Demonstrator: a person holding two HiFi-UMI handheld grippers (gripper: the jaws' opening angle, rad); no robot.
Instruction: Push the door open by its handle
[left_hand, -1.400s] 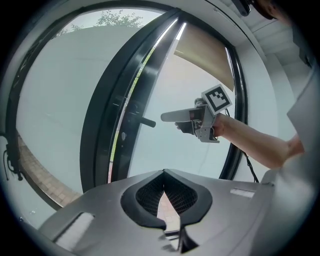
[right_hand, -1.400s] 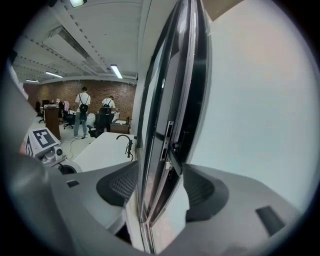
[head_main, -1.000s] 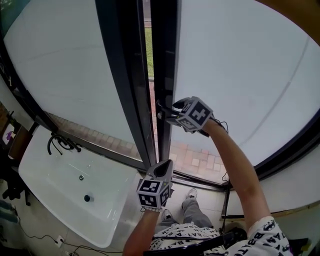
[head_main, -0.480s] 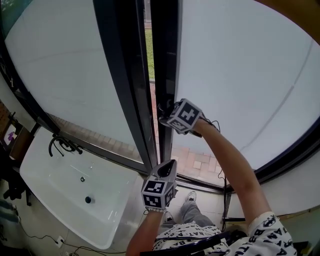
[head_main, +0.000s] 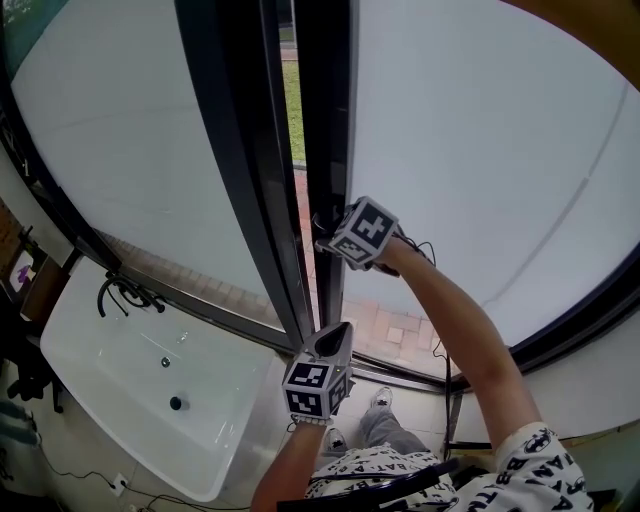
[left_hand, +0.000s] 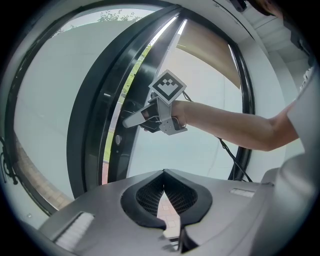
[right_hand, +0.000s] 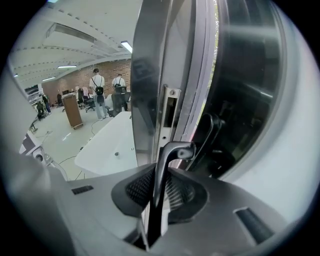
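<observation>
Closing on door handle (right_hand: 160, 192), right hand-held gripper (head_main: 325, 232)

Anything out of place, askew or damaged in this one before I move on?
Nothing stands out. The right gripper has just been closing its jaws and now clamps the door handle. The door stands slightly ajar, as the task would have it. The left gripper hangs lower, shut and empty.

Right gripper view: handle (right_hand: 162, 175) lower end lost between jaws of right gripper (head_main: 322, 228). Head view: cube covers handle. Door (head_main: 324, 110) top cut by frame. Background people (right_hand: 105, 85) too small.
</observation>
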